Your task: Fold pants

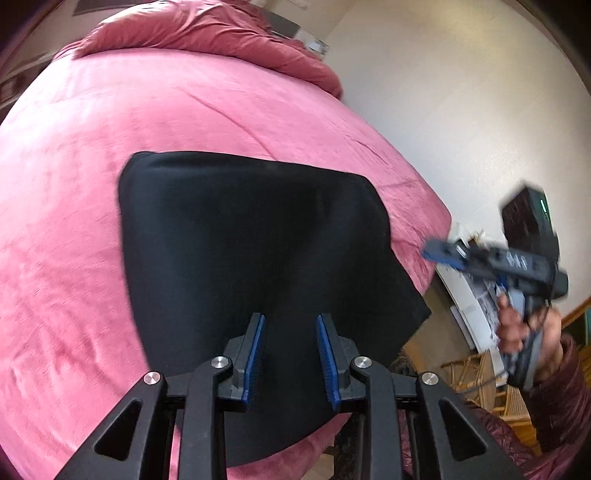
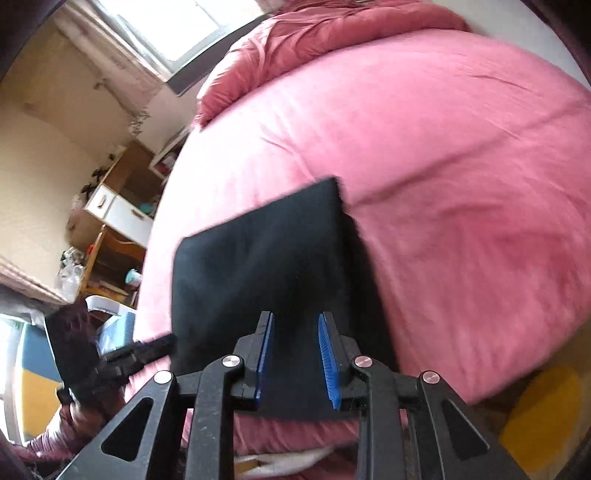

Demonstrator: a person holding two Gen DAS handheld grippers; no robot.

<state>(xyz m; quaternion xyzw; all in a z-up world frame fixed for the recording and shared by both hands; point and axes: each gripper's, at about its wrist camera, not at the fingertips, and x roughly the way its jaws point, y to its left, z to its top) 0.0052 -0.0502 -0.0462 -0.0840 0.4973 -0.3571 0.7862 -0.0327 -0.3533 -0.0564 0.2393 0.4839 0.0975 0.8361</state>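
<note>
The black pants (image 1: 251, 236) lie folded into a flat rectangle on the pink bed (image 1: 74, 184), near its front edge. My left gripper (image 1: 290, 321) is open and empty, above the near part of the pants. In the right wrist view the folded pants (image 2: 266, 266) lie below my right gripper (image 2: 295, 319), which is open and empty. The right gripper also shows in the left wrist view (image 1: 436, 253), blurred, held off the bed's right corner. The left gripper shows blurred at the left of the right wrist view (image 2: 162, 345).
A bunched pink duvet (image 1: 207, 33) lies at the head of the bed. A white wall (image 1: 461, 92) is to the right. Wooden shelves and white drawers (image 2: 114, 206) stand left of the bed. A wicker chair (image 1: 476, 373) stands by the bed's corner.
</note>
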